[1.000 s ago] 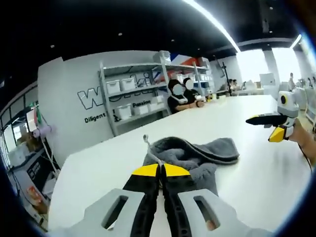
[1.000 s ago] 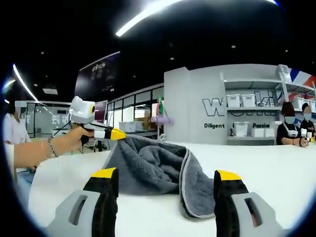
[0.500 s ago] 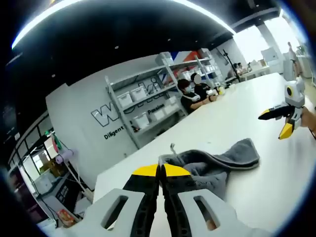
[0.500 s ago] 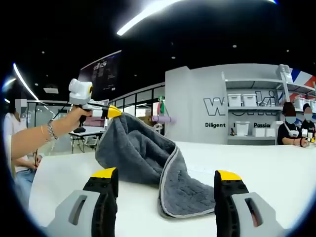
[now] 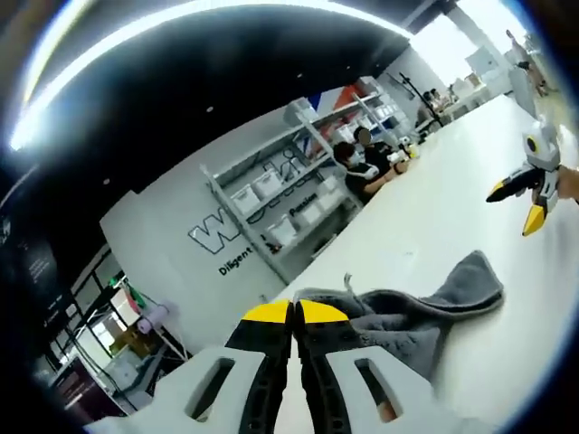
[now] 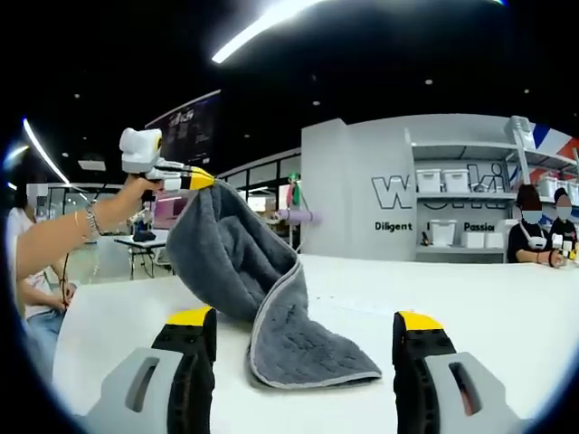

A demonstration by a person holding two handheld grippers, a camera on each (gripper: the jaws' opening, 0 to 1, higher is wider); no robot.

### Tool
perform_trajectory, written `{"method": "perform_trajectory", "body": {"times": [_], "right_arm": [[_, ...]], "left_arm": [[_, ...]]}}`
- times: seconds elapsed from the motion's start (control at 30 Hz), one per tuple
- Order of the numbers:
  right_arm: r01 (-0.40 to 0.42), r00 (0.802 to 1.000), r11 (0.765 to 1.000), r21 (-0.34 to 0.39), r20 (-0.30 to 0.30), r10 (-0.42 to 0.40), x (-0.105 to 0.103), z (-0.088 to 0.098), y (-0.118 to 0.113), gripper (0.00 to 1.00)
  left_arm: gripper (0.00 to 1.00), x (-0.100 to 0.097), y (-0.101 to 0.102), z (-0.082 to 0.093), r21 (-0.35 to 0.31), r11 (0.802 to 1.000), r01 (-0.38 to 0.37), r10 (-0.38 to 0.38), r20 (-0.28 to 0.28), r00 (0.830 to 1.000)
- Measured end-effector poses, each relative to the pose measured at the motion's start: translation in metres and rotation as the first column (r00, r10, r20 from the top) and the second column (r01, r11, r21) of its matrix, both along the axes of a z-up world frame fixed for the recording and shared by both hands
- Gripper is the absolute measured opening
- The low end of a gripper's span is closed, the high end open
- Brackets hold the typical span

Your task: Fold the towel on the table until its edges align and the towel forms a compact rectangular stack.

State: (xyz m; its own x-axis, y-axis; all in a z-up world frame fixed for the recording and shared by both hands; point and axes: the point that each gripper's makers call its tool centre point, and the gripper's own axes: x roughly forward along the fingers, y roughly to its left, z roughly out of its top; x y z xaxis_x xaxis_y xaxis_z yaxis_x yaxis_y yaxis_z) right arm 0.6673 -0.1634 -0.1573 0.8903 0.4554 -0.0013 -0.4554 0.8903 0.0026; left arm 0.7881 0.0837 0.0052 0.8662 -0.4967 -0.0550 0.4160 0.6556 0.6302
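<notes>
Towel (image 6: 262, 298): we hold one grey corner pinched in our left gripper (image 6: 201, 181), raised above the white table (image 6: 507, 316) so the cloth hangs free while its lower end rests on that table. Our right gripper (image 6: 306, 336) waits just short of the towel, jaws spread and empty, likely to catch the trailing edge.

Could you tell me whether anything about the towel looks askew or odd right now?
Yes: the towel is crooked. The left tool holds one corner high while the rest trails onto the table in a bunched, uneven fold.
</notes>
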Motion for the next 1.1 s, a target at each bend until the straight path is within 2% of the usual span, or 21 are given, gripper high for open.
{"method": "perform_trajectory", "body": {"times": [0.13, 0.17, 0.3, 0.5, 0.53, 0.67, 0.7, 0.73, 0.9, 1.1], "right_arm": [[-0.001, 1.000, 1.000, -0.004, 0.000, 0.001, 0.000, 0.000, 0.001, 0.81], [-0.001, 1.000, 1.000, -0.008, -0.004, 0.001, 0.000, -0.002, 0.001, 0.81], [0.003, 1.000, 1.000, -0.005, -0.010, -0.003, 0.000, -0.003, 0.000, 0.81], [0.003, 1.000, 1.000, -0.015, -0.011, -0.003, 0.000, -0.003, 0.000, 0.81], [0.005, 1.000, 1.000, -0.022, -0.015, -0.005, 0.002, -0.004, 0.000, 0.81], [0.007, 1.000, 1.000, -0.022, -0.022, -0.008, 0.004, -0.005, 0.000, 0.81], [0.009, 1.000, 1.000, -0.021, -0.023, -0.009, 0.004, -0.004, -0.001, 0.81], [0.011, 1.000, 1.000, -0.019, -0.022, -0.011, 0.004, -0.004, -0.001, 0.81], [0.011, 1.000, 1.000, -0.020, -0.021, -0.011, 0.007, -0.002, 0.000, 0.81], [0.011, 1.000, 0.999, -0.032, -0.028, -0.011, 0.009, -0.005, 0.003, 0.81]], "left_arm": [[0.01, -0.006, 0.001, 0.015, 0.030, 0.999, 0.019, -0.020, 0.034, 0.999], [0.01, -0.011, 0.000, 0.020, 0.038, 0.998, 0.047, -0.049, 0.044, 0.998], [0.01, -0.016, 0.005, 0.026, 0.081, 0.995, 0.057, -0.063, 0.071, 0.995], [0.01, -0.019, 0.016, 0.012, 0.124, 0.989, 0.083, -0.091, 0.057, 0.994], [0.01, -0.019, 0.017, 0.007, 0.130, 0.988, 0.087, -0.095, 0.055, 0.994], [0.01, -0.033, 0.009, -0.020, 0.067, 0.974, 0.217, -0.215, -0.031, 0.976], [0.01, -0.036, 0.007, -0.024, 0.065, 0.970, 0.233, -0.231, -0.037, 0.972], [0.01, -0.040, 0.007, -0.035, 0.098, 0.963, 0.252, -0.249, -0.049, 0.967], [0.01, -0.053, 0.008, -0.084, 0.098, 0.950, 0.295, -0.278, -0.154, 0.948], [0.01, -0.083, 0.003, -0.138, 0.098, 0.912, 0.398, -0.361, -0.266, 0.894]]}}
